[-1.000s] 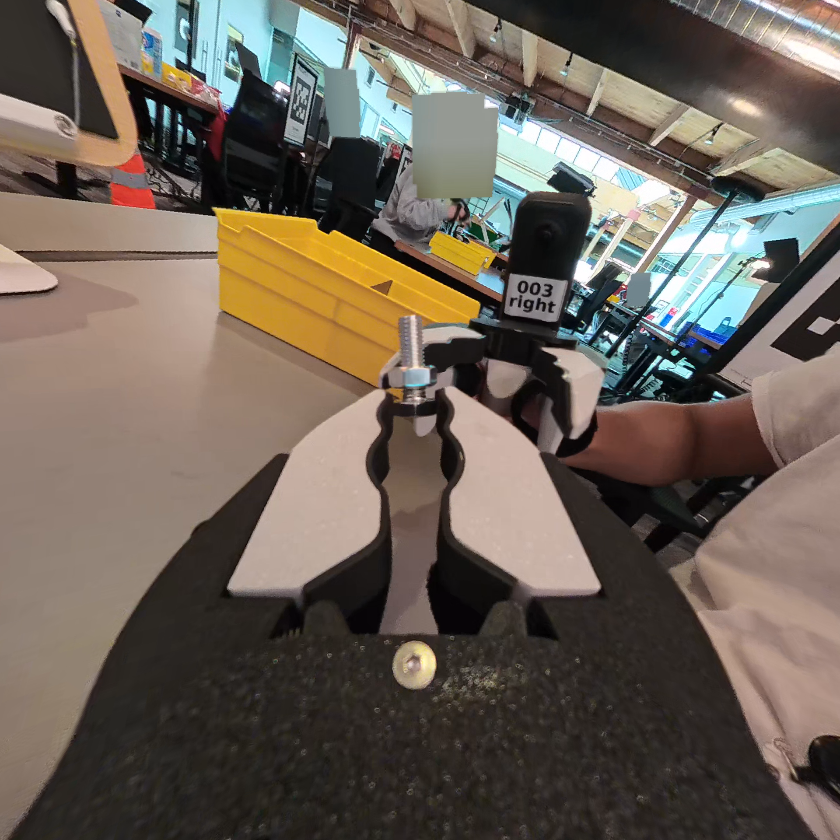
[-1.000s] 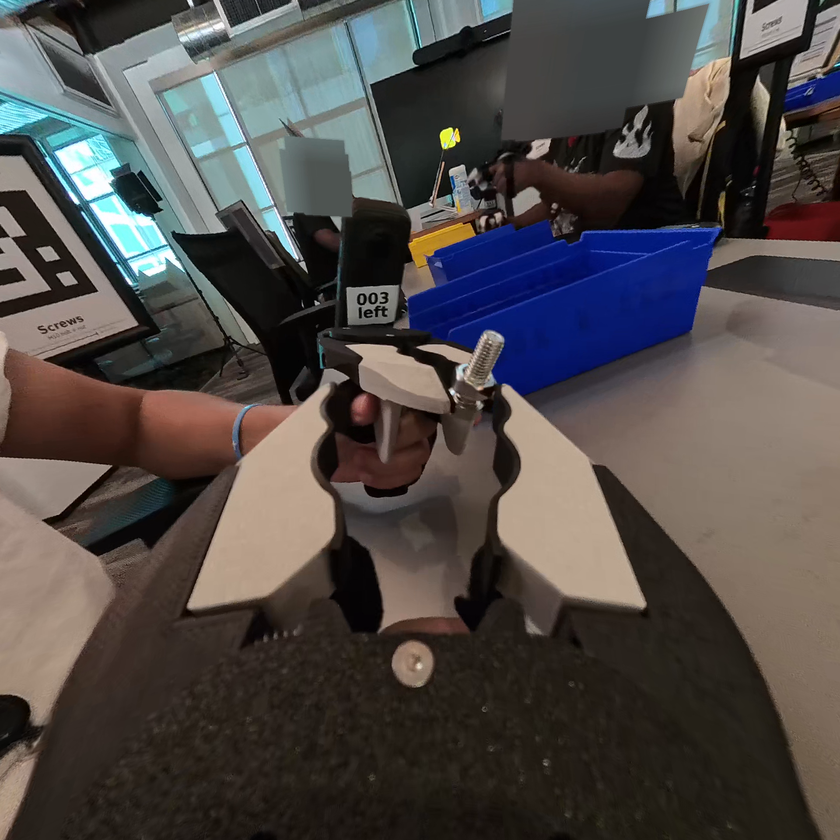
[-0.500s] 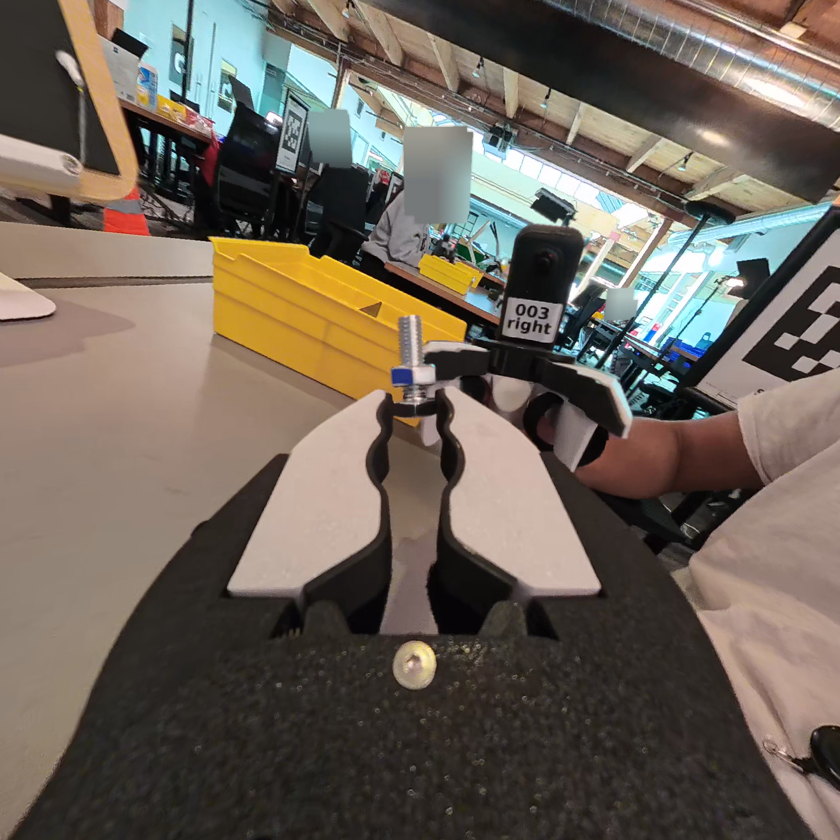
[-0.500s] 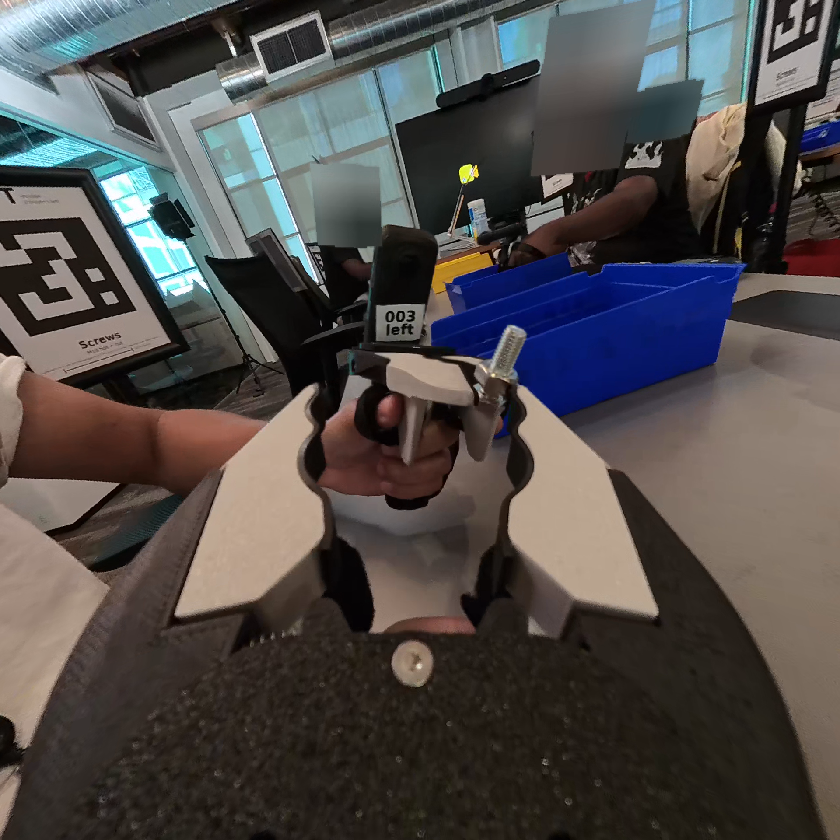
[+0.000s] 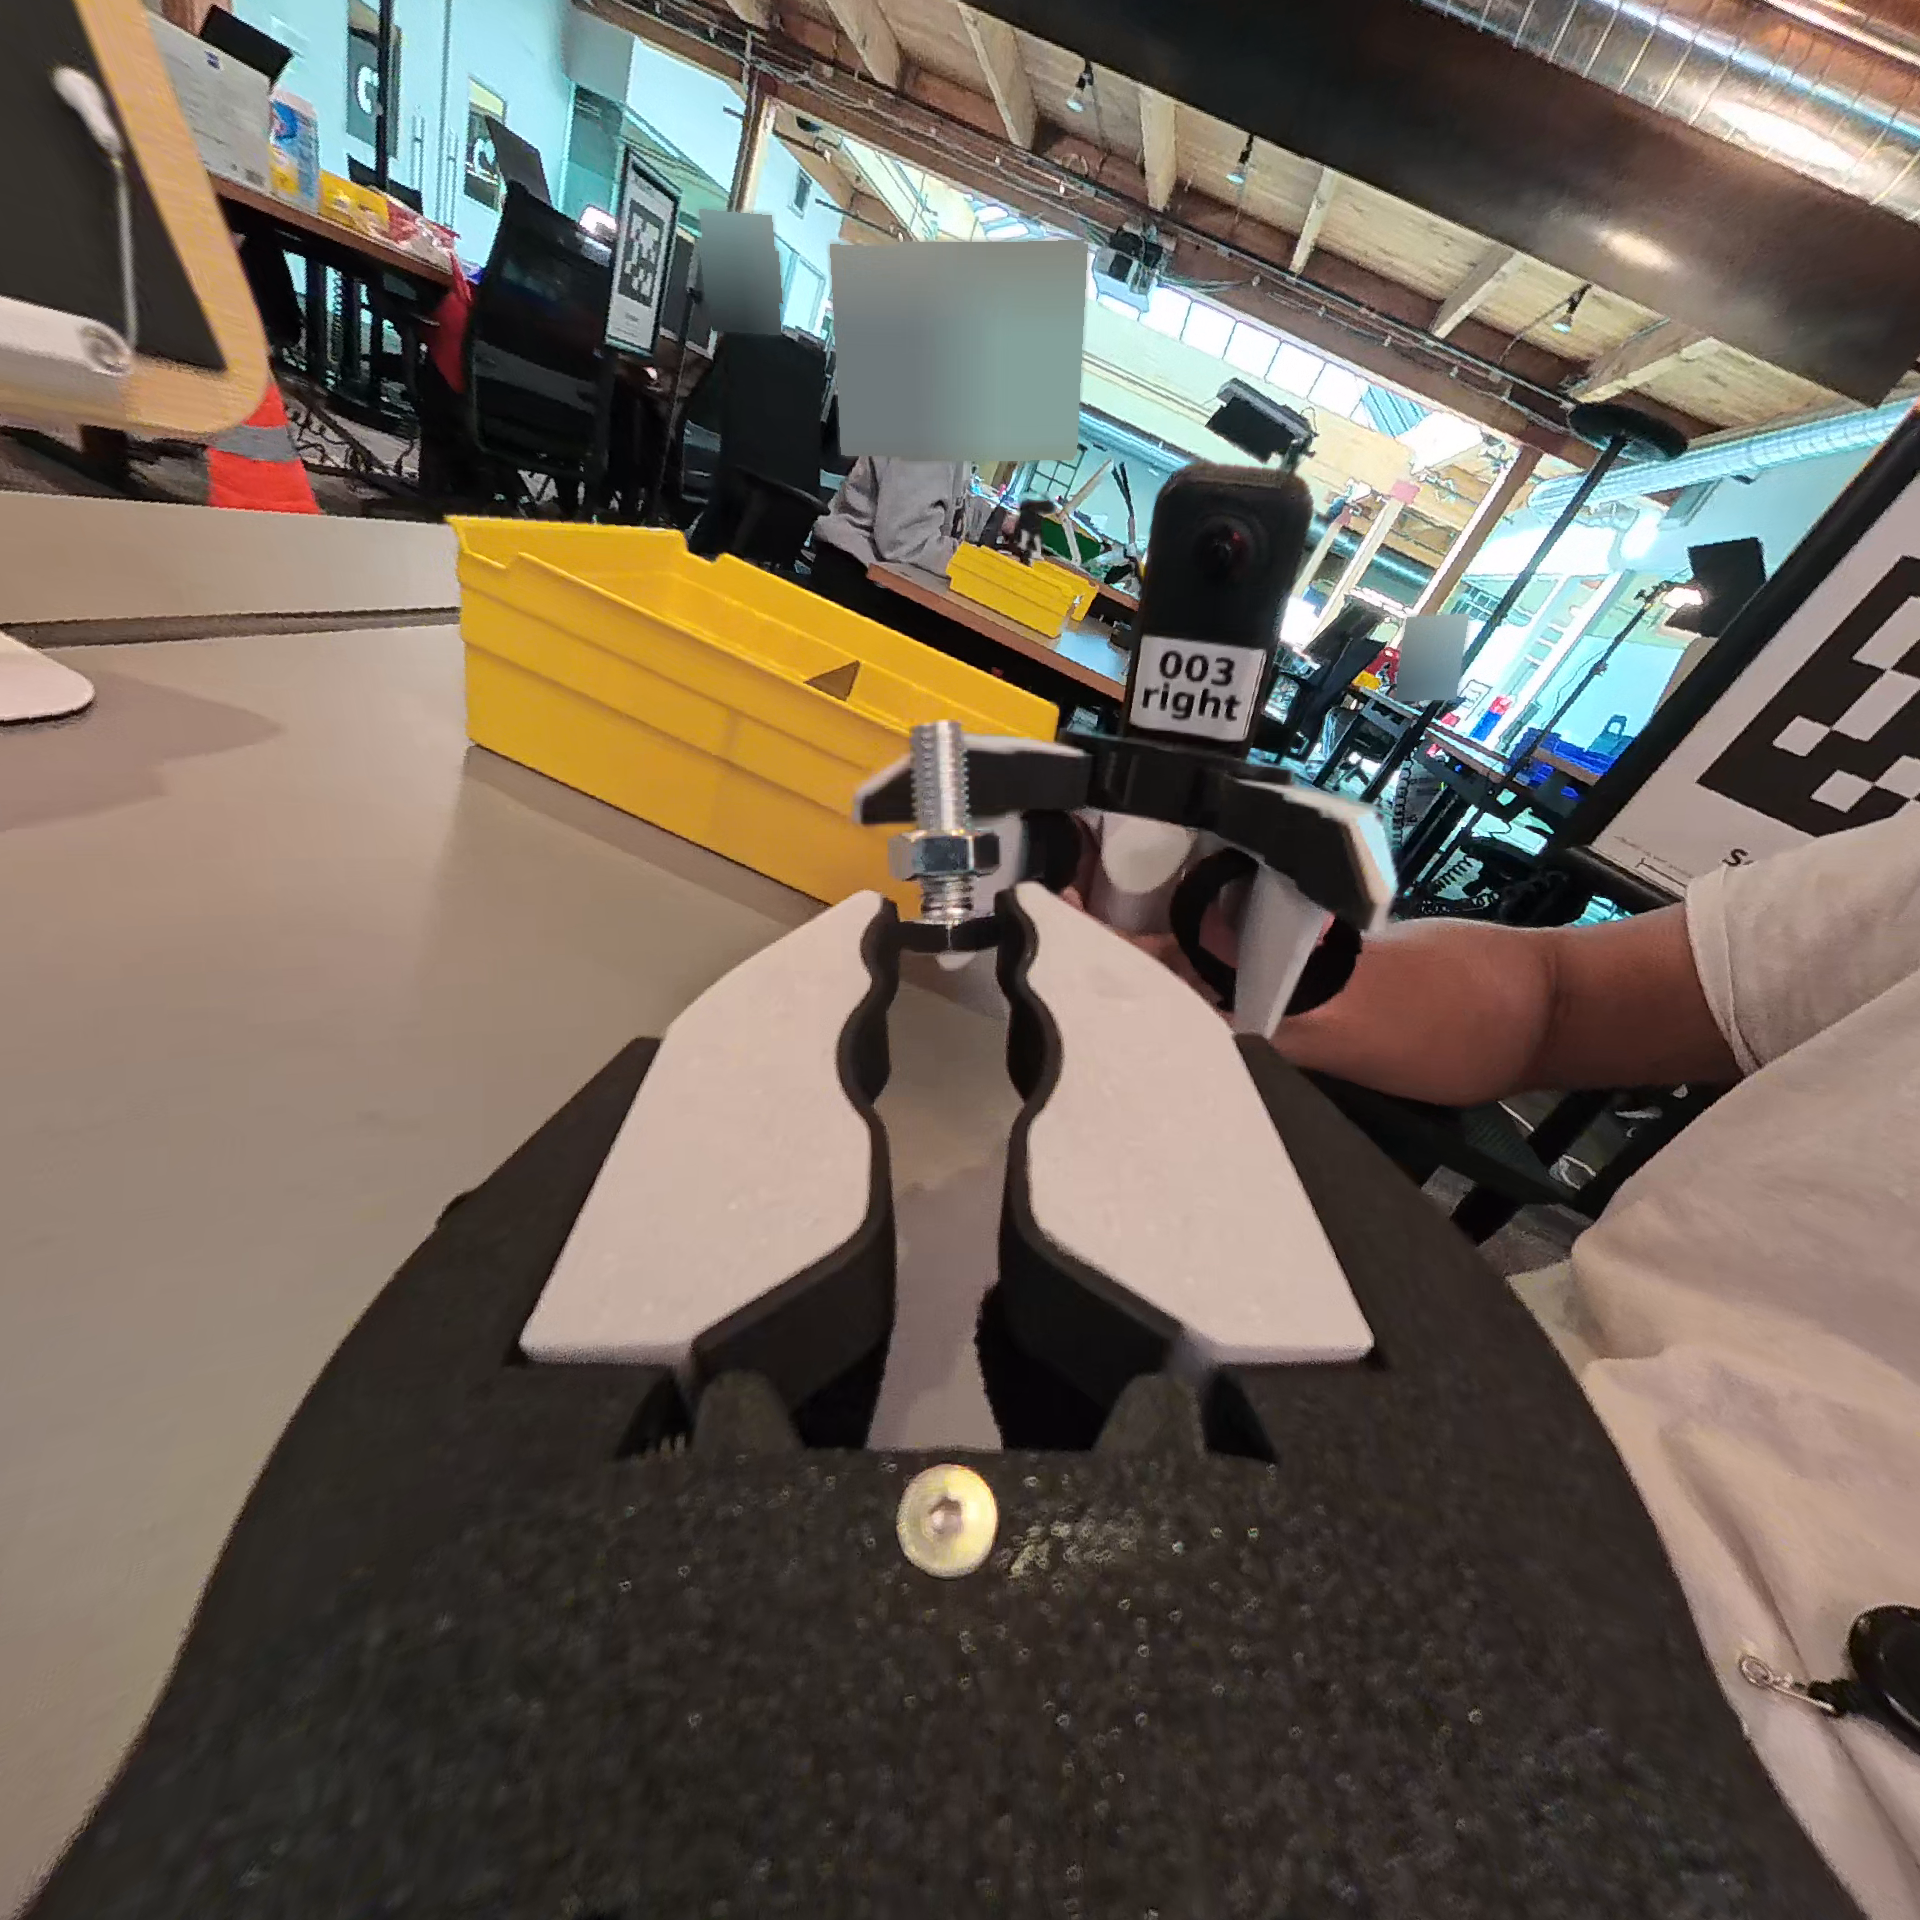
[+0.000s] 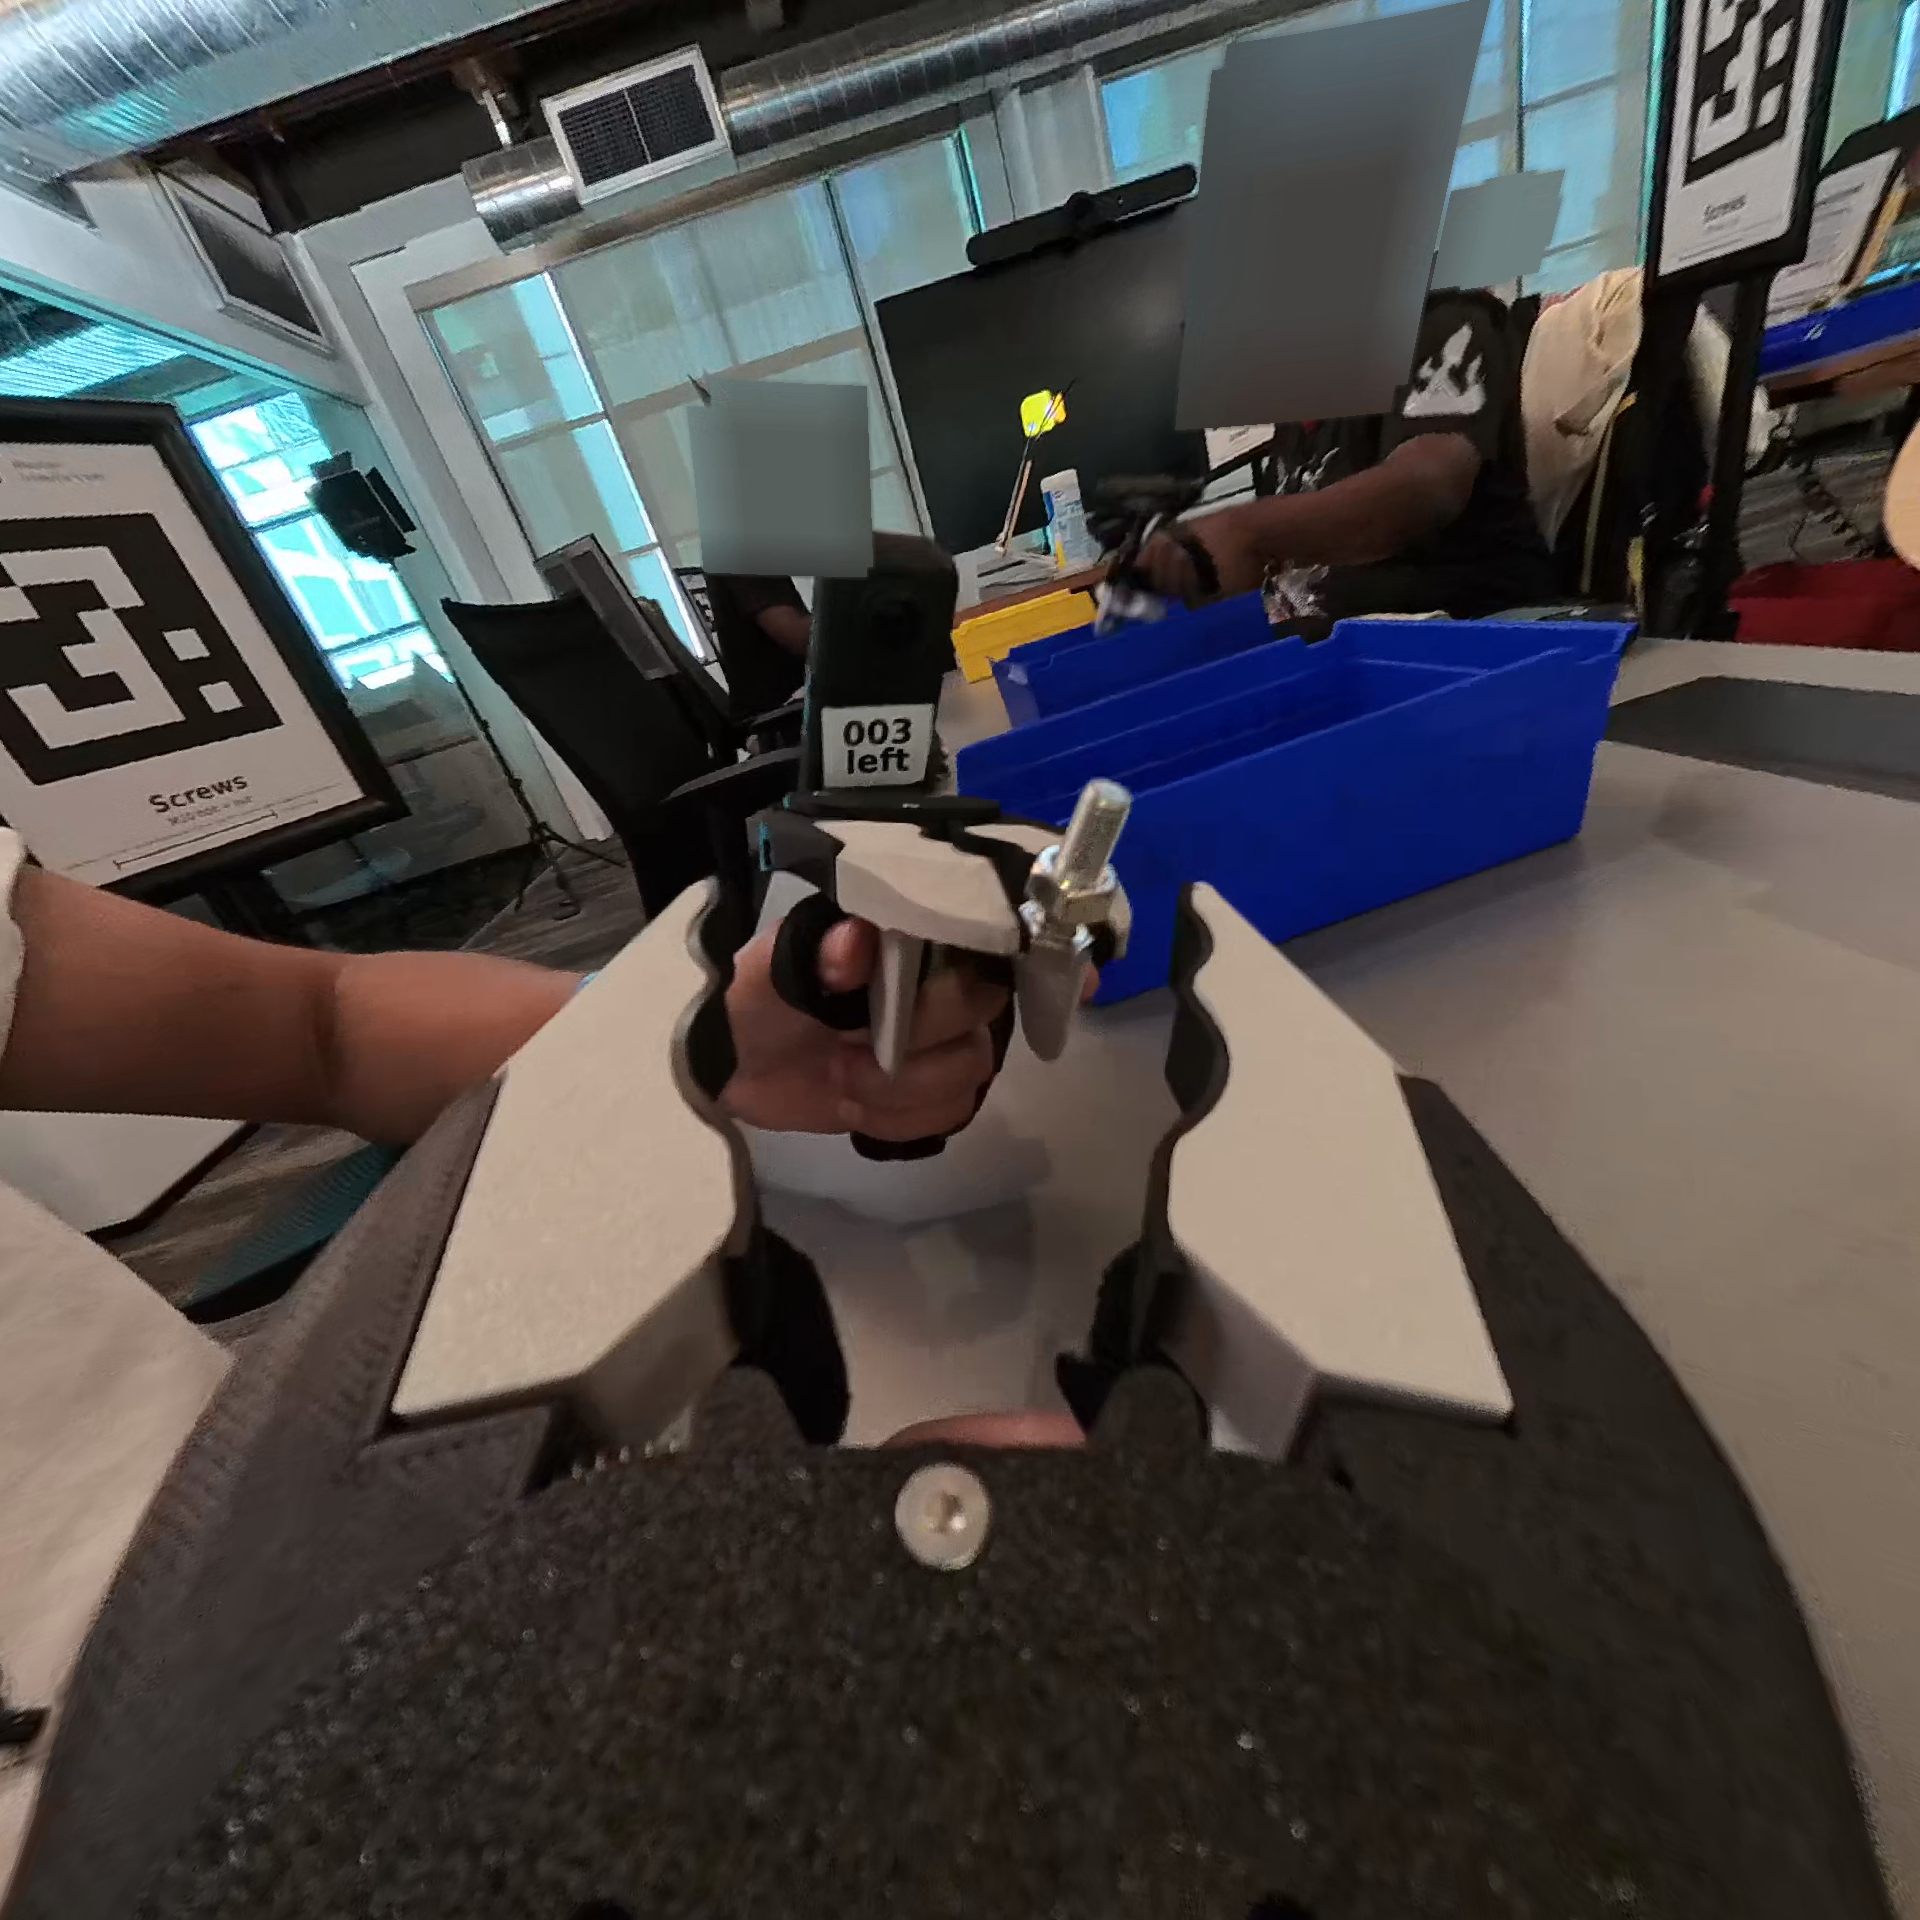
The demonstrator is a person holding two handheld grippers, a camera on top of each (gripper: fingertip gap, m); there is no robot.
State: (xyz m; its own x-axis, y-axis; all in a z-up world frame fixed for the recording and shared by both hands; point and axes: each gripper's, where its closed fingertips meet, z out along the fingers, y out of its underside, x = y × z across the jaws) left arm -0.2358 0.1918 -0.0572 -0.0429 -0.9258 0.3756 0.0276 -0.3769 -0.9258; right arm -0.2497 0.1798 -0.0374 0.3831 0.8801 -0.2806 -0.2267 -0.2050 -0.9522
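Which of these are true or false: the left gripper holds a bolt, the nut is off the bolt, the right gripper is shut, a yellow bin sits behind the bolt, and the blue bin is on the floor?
1. The left gripper holds a bolt. True.
2. The nut is off the bolt. False: it sits on the thread.
3. The right gripper is shut. False: it is wide open and holds nothing.
4. A yellow bin sits behind the bolt. True.
5. The blue bin is on the floor. False: it stands on the grey table.

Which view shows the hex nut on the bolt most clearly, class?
The left wrist view: the hex nut sits sharp and side-on, on the bolt above the left gripper. The right wrist view shows it smaller, blurred and tilted.
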